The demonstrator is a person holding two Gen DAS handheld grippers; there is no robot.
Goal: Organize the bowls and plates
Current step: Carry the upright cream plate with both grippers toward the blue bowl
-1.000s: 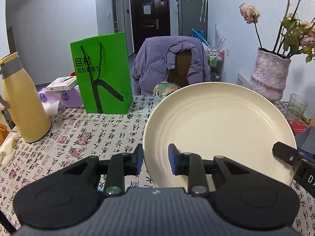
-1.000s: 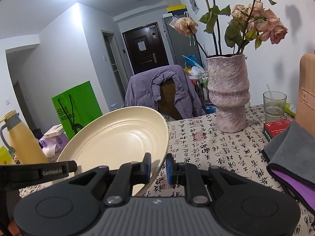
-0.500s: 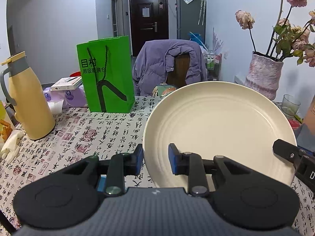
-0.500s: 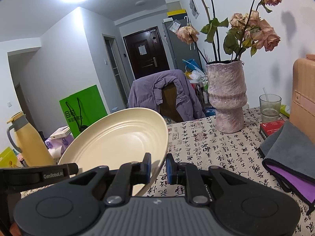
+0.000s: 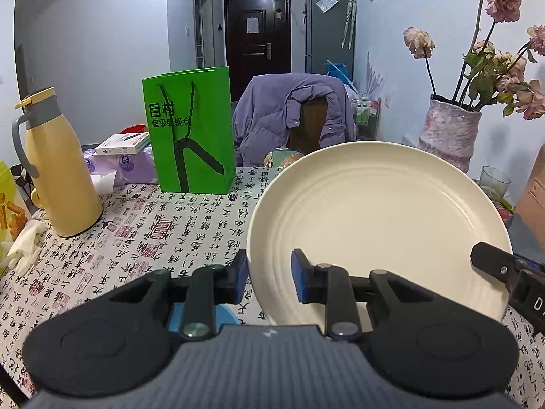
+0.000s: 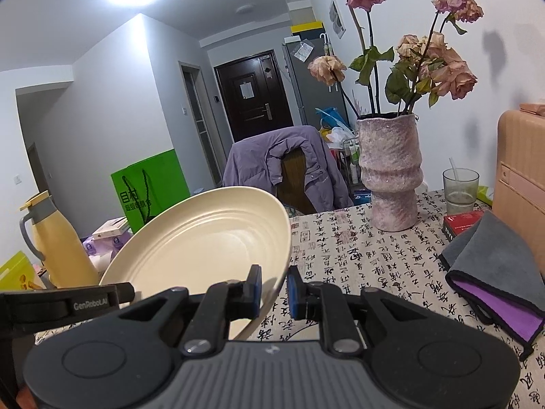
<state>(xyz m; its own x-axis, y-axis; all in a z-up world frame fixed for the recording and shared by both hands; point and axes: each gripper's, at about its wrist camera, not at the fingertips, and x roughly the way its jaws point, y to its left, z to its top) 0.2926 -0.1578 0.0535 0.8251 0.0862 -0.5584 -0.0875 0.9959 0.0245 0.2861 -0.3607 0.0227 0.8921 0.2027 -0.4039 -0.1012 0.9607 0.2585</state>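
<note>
A large cream plate [image 5: 374,225] is held tilted above the table, its hollow side facing the cameras. My left gripper [image 5: 267,274] is shut on the plate's near left rim. My right gripper [image 6: 274,288] is shut on the right rim of the same plate [image 6: 204,238]. One finger of the right gripper [image 5: 504,269] shows at the plate's right edge in the left wrist view. In the right wrist view, part of the left gripper [image 6: 68,303] shows low at the left. A bit of something blue and round [image 5: 204,317] shows under the left fingers.
The table [image 5: 153,231] has a cloth printed with calligraphy. On it stand a yellow thermos jug [image 5: 58,170], a green paper bag [image 5: 190,133], a pink vase of dried roses [image 6: 391,173], a glass [image 6: 460,187], a red box [image 6: 463,221] and a grey and purple cloth [image 6: 494,266]. A chair with a purple jacket [image 5: 293,116] stands behind.
Both grippers have drawn back and risen a little with the plate between them; the bag, jug and vase look farther off. The grip on the plate is unchanged.
</note>
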